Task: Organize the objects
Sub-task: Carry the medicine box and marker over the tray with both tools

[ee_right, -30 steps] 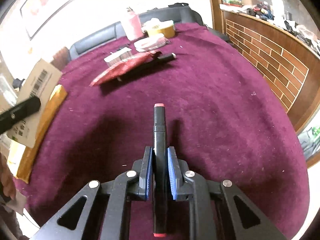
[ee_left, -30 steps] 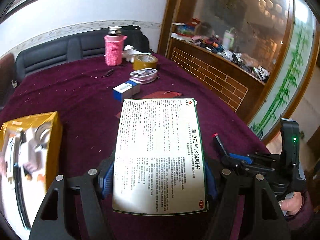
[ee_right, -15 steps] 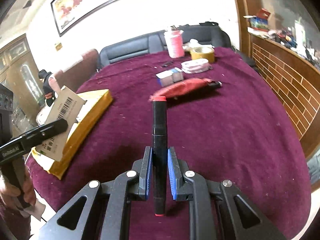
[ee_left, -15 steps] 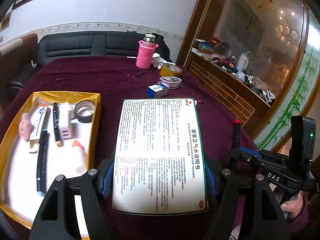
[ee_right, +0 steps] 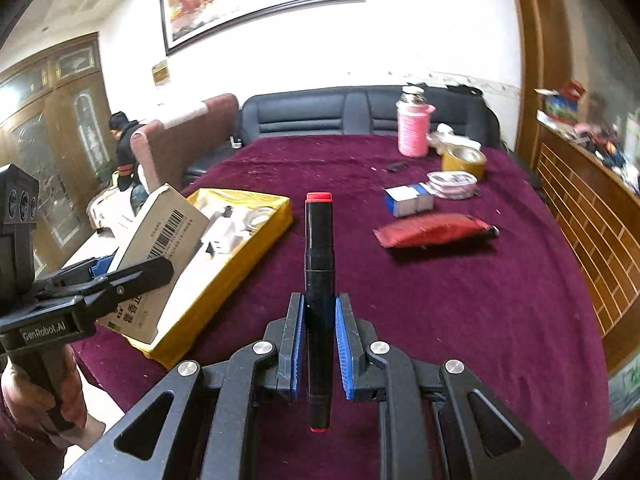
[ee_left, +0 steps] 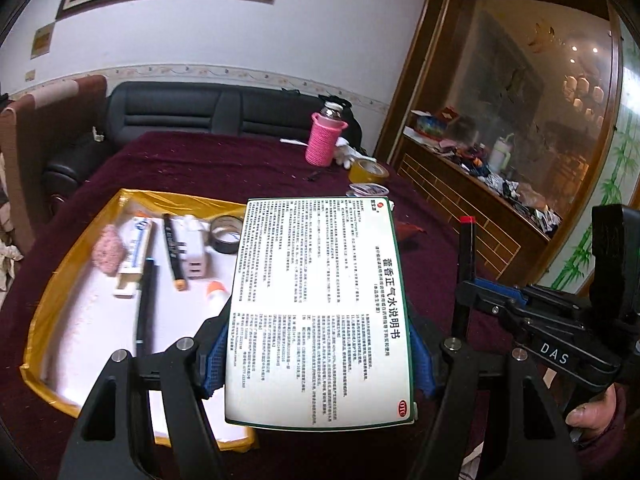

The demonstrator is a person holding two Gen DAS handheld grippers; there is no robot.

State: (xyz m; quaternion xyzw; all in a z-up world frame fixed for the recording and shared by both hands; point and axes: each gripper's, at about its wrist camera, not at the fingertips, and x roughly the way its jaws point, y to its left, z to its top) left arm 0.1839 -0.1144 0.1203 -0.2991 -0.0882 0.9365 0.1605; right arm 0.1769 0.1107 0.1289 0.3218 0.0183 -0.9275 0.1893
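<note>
My left gripper [ee_left: 318, 354] is shut on a white medicine box [ee_left: 320, 304] printed with Chinese text, held in the air beside the near right corner of a yellow tray [ee_left: 52, 264]. The box also shows in the right wrist view [ee_right: 160, 236], over the tray [ee_right: 224, 276]. My right gripper [ee_right: 318, 344] is shut on a black marker with red ends [ee_right: 319, 264], pointing forward above the maroon table [ee_right: 460, 300]. The marker [ee_left: 466, 264] stands upright to the right in the left wrist view.
The tray holds a tape roll [ee_left: 226, 234], pens, a white charger and a pink item. On the table lie a red pouch [ee_right: 432, 232], a blue-white box [ee_right: 408, 200], a yellow tape roll [ee_right: 464, 160] and a pink-sleeved bottle [ee_right: 414, 128]. A black sofa stands behind.
Both grippers have lifted and tilted up, each keeping its object. The left gripper swung left, so the whole yellow tray now lies beside the box. The marker rose well above the table.
</note>
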